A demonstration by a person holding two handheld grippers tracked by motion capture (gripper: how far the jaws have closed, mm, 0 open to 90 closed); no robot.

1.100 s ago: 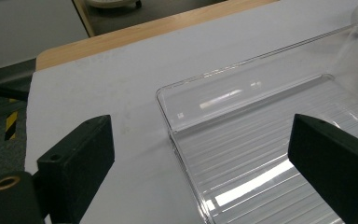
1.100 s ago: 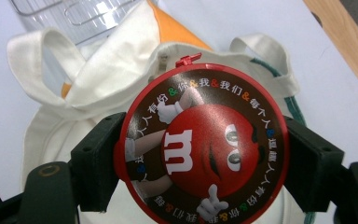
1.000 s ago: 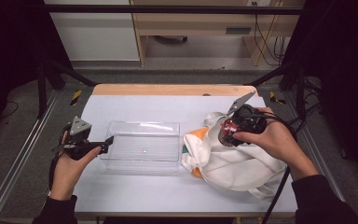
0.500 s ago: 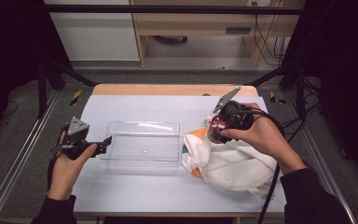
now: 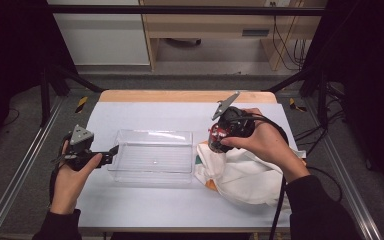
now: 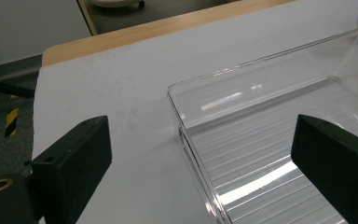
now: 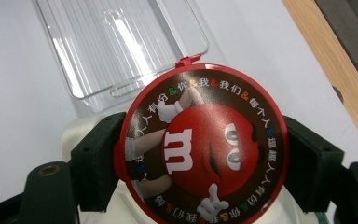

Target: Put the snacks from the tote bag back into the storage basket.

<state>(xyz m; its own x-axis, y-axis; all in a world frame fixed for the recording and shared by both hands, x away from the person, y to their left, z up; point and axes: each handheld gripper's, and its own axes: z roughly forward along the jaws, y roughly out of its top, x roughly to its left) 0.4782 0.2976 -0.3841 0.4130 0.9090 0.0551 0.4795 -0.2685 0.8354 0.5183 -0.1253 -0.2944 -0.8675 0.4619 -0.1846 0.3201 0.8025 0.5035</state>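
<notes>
Two claws are at work over a white-topped desk (image 5: 145,210) with a wooden far edge. The right claw (image 7: 200,158) is clamped on a round red candy tub (image 7: 200,144), its two black jaws pressing the tub's sides; the tub's lid faces the right gripper view's camera and carries a red cartoon candy figure ringed by small coloured lettering, with a little red tab sticking out at its rim. In the high view the right claw (image 5: 219,141) holds the tub (image 5: 216,136) above the near edge of a crumpled white cloth bag (image 5: 240,175), just beside the right end of a clear plastic tray (image 5: 152,172), and the bag lies on the desk touching or nearly touching that end. The tray is shallow and rectangular, with a ribbed floor. The left claw (image 5: 111,152) rests at the tray's left end, gripped by the person's left hand (image 5: 72,175). In the left gripper view its jaws stand wide apart, one over bare desk, the other over the tray (image 6: 261,154), with the tray's corner wall between them and neither pad pressing on it.
</notes>
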